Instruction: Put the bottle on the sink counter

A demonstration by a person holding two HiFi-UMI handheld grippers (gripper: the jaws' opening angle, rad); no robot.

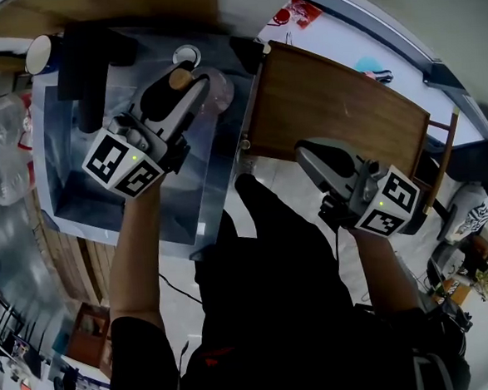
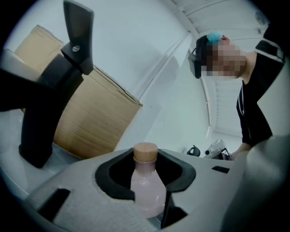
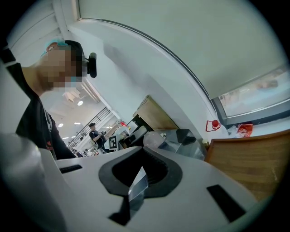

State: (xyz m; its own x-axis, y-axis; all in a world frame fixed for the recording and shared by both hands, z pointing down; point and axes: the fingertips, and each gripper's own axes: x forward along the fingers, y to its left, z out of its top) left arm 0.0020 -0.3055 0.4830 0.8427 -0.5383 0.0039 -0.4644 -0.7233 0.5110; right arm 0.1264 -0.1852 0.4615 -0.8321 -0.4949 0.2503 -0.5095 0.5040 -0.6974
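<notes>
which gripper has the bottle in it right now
The left gripper: its jaws are closed on the pale pink bottle with the tan cap. The right gripper has nothing between its jaws.

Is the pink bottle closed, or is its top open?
Closed: a tan stopper sits on the neck of the bottle, seen in the left gripper view.

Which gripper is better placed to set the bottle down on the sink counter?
Left. The left gripper is clamped on the bottle above the sink. The right gripper is empty, with its jaws together, off to the side by the wooden table.
</notes>
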